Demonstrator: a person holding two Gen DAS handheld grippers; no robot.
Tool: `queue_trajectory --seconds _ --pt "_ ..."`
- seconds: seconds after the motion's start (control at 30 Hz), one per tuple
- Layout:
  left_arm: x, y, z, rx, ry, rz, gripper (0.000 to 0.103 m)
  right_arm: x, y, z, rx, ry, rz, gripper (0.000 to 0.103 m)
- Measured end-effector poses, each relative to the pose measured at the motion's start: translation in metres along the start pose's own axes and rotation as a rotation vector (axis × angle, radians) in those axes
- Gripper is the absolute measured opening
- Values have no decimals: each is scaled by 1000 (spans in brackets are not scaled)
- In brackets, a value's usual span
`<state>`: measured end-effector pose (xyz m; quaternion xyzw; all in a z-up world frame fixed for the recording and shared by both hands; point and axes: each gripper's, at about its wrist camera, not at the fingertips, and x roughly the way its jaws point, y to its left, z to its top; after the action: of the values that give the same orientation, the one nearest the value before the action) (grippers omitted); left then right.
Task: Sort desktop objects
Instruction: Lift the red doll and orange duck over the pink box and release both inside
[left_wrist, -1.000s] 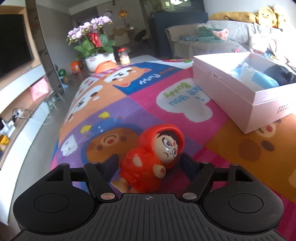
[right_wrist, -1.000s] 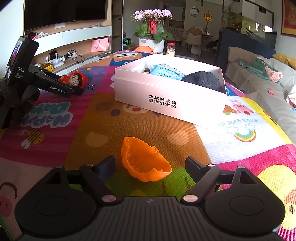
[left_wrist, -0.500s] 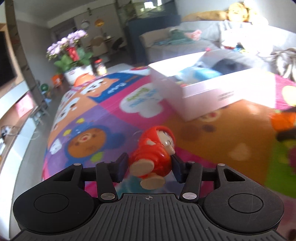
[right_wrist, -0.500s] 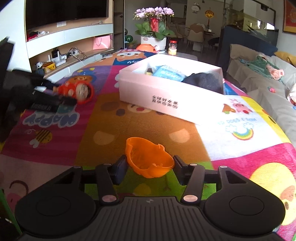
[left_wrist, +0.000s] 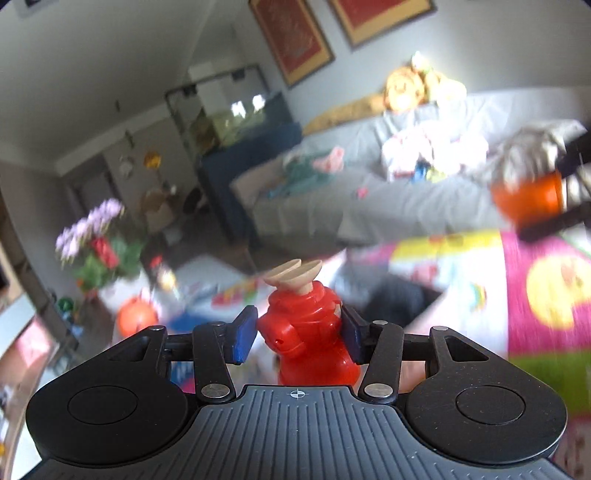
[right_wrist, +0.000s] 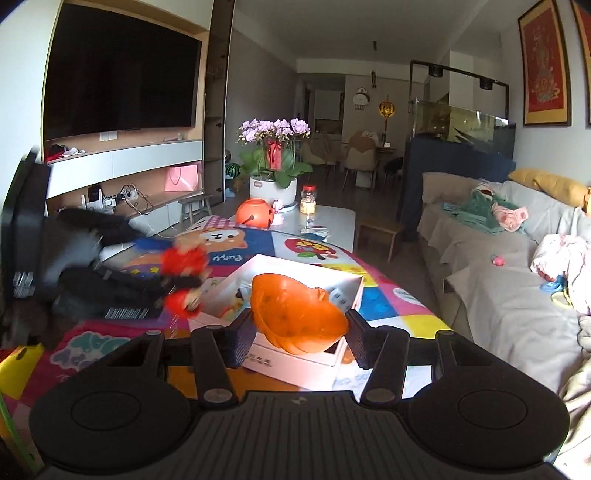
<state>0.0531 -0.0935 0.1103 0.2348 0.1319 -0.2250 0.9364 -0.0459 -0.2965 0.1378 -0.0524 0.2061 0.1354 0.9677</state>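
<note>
Two claws are loaded: the left claw (left_wrist: 299, 334) is clenched on a glossy red plastic hooded figurine (left_wrist: 308, 334), its beige feet pointing to twelve o'clock, and the right claw (right_wrist: 301, 332) grips an orange plastic half-shell (right_wrist: 297, 317) above the white cardboard box (right_wrist: 295, 363) on the counter. Best to centre each over the box before letting go. Motion blur hides the box in the left view

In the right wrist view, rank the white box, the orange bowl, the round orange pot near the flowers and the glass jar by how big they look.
1. white box
2. orange bowl, though nearness to the camera inflates it
3. round orange pot
4. glass jar
</note>
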Motion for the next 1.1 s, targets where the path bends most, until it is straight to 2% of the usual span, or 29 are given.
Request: queue_trajectory --seconds 0.07,0.13,0.17,0.23,0.33,0.5,0.6,0.7,0.77,0.83,0.97,1.0,1.07,1.1 --pt "16 3 21 10 -51 4 53 8 -7 -1 11 12 2 52" --pt "39 4 36 25 -86 37 58 20 -12 -2 30 31 5 52" --pt "51 4 39 39 -91 57 73 27 -13 -4 40 43 8 52" --pt "72 8 37 24 -69 100 89 39 -15 -6 48 61 8 52" --pt "84 16 14 -34 11 102 94 49 -18 -11 50 79 8 52" --pt "70 21 -39 -99 117 100 96 63 -21 -12 49 102 -6 52" --pt "47 29 -60 -200 146 65 97 69 -18 -7 50 104 2 52" --pt "22 34 -67 -332 160 22 100 76 -15 5 53 101 22 52" --pt "10 33 -72 -431 185 -23 101 82 -12 15 55 97 41 52" --pt "3 29 -80 -486 208 -72 102 92 -8 29 65 90 69 52" --pt "-5 11 -91 -468 234 -89 102 124 10 70 60 43 115 52" --pt "-8 9 -93 -462 240 -83 102 135 18 80 37 21 103 52" --pt "-14 11 -99 -469 248 -61 103 158 30 94 -1 6 58 62" --pt "-17 14 -103 -481 251 -48 103 166 35 98 -5 11 36 63"
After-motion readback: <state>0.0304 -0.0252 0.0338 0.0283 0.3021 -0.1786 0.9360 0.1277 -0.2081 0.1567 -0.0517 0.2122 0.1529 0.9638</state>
